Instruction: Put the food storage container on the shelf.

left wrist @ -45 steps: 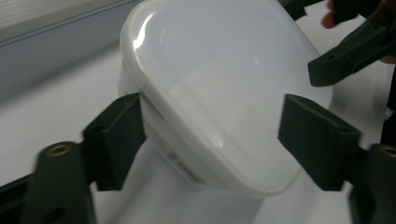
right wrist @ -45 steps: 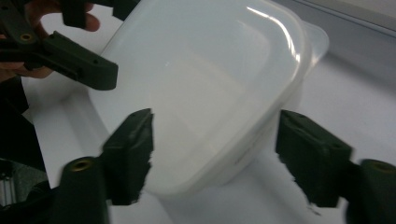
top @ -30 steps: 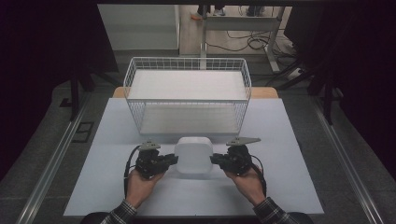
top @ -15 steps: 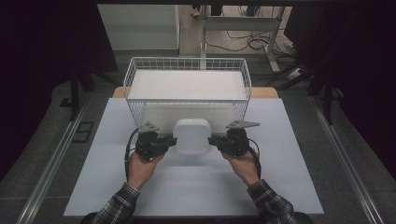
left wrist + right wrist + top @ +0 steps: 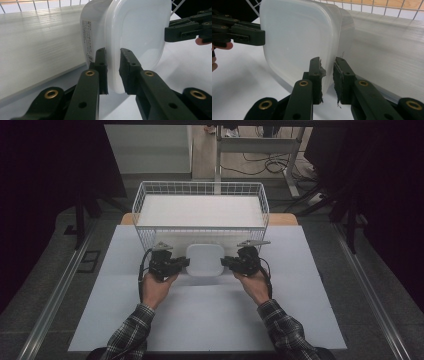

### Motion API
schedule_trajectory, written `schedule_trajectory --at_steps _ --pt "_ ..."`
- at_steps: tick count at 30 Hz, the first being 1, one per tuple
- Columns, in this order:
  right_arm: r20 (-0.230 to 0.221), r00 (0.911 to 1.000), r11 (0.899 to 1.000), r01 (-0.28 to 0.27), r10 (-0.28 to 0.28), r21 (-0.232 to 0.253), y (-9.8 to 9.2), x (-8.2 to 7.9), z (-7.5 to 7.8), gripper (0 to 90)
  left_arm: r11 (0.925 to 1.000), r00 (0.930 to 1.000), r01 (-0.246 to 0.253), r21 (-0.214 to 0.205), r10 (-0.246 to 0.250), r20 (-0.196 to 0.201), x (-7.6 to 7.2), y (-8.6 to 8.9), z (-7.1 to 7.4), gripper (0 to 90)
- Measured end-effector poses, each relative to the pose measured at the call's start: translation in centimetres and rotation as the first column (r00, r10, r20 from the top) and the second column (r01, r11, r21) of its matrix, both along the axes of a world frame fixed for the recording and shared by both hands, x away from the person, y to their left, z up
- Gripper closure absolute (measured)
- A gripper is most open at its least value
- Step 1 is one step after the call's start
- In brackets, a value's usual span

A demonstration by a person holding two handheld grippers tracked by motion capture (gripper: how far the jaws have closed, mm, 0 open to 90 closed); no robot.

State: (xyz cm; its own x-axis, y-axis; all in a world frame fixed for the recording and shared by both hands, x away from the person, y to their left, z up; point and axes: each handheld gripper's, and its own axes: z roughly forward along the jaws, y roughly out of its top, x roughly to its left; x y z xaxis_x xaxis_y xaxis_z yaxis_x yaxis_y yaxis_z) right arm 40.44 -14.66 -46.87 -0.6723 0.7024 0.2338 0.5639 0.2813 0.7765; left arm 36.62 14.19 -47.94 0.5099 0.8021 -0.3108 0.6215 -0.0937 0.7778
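A white plastic container point(image 5: 205, 260) with a rounded square lid hangs just above the table, close to the front wall of the wire basket point(image 5: 200, 187). My left gripper point(image 5: 184, 263) is shut on the container's left rim and my right gripper point(image 5: 225, 262) on its right rim. In the left gripper view my left gripper point(image 5: 113, 53) pinches the edge of the container point(image 5: 137, 30), with a printed label on its side. In the right gripper view my right gripper point(image 5: 327, 61) clamps the opposite edge of the container point(image 5: 297, 32), and the left gripper point(image 5: 260, 33) shows beyond.
The basket has a white liner on its floor point(image 5: 200, 212) and stands at the back of the white table point(image 5: 200, 320). Its wire wall point(image 5: 387, 7) rises right behind the container. Metal frames and cables point(image 5: 270, 165) lie on the floor beyond.
Both hands have carried the container away from the person, toward the basket's front wall. The grip on both rims looks unchanged.
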Motion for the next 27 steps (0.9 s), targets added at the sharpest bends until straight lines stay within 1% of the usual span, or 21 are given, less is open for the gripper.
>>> schedule_trajectory --at_steps 3,6,8,10,12,15,16,17,18,19,20,21,25,27 --pt "0.001 1.0 1.0 0.009 -0.009 -0.005 0.1 0.4 -0.1 76.1 1.0 1.0 -0.005 0.003 0.005 -0.001 0.4 -0.1 -0.3 77.2" --pt "0.002 0.9999 1.0 0.016 -0.016 -0.024 0.2 0.8 -0.3 75.7 0.9998 0.9998 -0.014 0.012 0.015 -0.01 0.8 -0.4 -0.7 76.7" --pt "0.002 0.9999 1.0 0.016 -0.016 -0.012 0.2 1.0 -0.3 75.7 0.9998 0.9997 -0.021 0.001 0.021 -0.016 1.1 -0.3 -1.0 76.0" --pt "0.014 0.9998 1.0 0.014 -0.013 -0.022 0.3 1.1 -0.3 75.0 0.9998 0.9998 -0.019 -0.012 0.019 -0.008 1.2 -0.2 -1.1 75.6" --pt "0.025 0.9996 0.999 0.013 -0.012 -0.031 0.4 1.2 -0.2 73.6 0.9998 0.9998 -0.017 -0.009 0.017 -0.002 1.4 -0.2 -1.1 74.8" --pt "0.036 0.9993 0.999 0.011 -0.01 -0.033 0.5 1.5 -0.2 70.5 0.9999 0.9998 -0.016 0.0 0.016 0.008 1.7 -0.4 -1.3 71.4" --pt "0.038 0.9992 0.999 0.013 -0.012 -0.037 0.6 1.6 -0.3 68.9 0.9998 0.9998 -0.016 0.01 0.016 0.013 1.8 -0.5 -1.3 69.7" --pt "0.031 0.9994 0.999 0.016 -0.015 -0.04 0.8 1.7 -0.4 67.4 0.9997 0.9996 -0.022 0.011 0.022 0.018 1.9 -0.6 -1.4 67.7" --pt "0.035 0.9992 0.999 0.02 -0.018 -0.039 0.8 1.8 -0.5 65.7 0.9994 0.9989 -0.034 0.01 0.033 0.033 2.0 -0.6 -1.4 66.2" --pt "0.035 0.999 0.999 0.031 -0.03 -0.031 0.8 2.0 -0.6 64.2 0.999 0.9984 -0.04 0.018 0.039 0.042 2.1 -0.6 -1.4 64.7" --pt "0.035 0.999 0.999 0.031 -0.03 -0.031 0.8 2.0 -0.6 64.2 0.999 0.9984 -0.04 0.018 0.039 0.042 2.1 -0.6 -1.4 63.2" --pt "0.042 0.9982 0.999 0.045 -0.044 -0.024 0.7 2.2 -0.6 62.0 0.9982 0.9972 -0.053 0.029 0.051 0.054 2.3 -0.6 -1.3 61.2" --pt "0.058 0.9951 0.996 0.082 -0.081 -0.023 0.8 2.5 -0.5 58.3 0.996 0.9943 -0.071 0.055 0.067 0.083 2.8 -0.7 -1.1 58.2" --pt "0.065 0.9936 0.995 0.094 -0.092 -0.019 0.9 2.7 -0.5 57.6 0.9946 0.9922 -0.087 0.057 0.081 0.095 3.0 -0.7 -1.1 57.0"
